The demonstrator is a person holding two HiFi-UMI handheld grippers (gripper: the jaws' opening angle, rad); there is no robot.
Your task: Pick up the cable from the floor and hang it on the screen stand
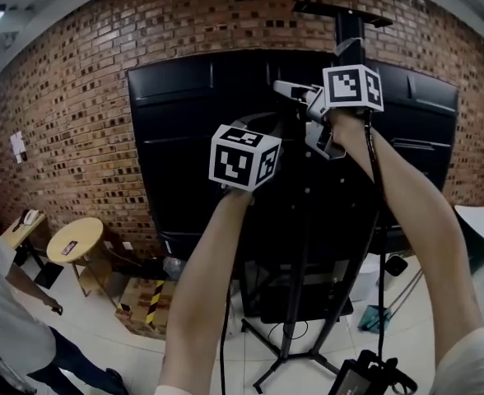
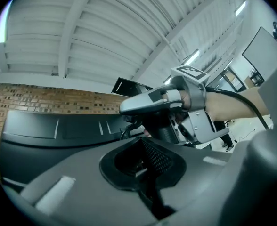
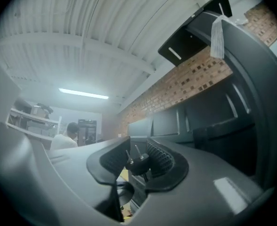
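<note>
The plug is pinched in the right claw, high before the screen stand.
The left claw is pressed together; the cable is draped down the right arm. The plug could be tugged loose by that hanging weight and dropped to the floor.

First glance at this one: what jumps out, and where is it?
A big black screen fills the middle of the head view, set against a brick wall. Both grippers are held up in front of it. The right gripper is shut on a two-pronged plug, and a black cable trails down along the right forearm. The left gripper is shut.
</note>
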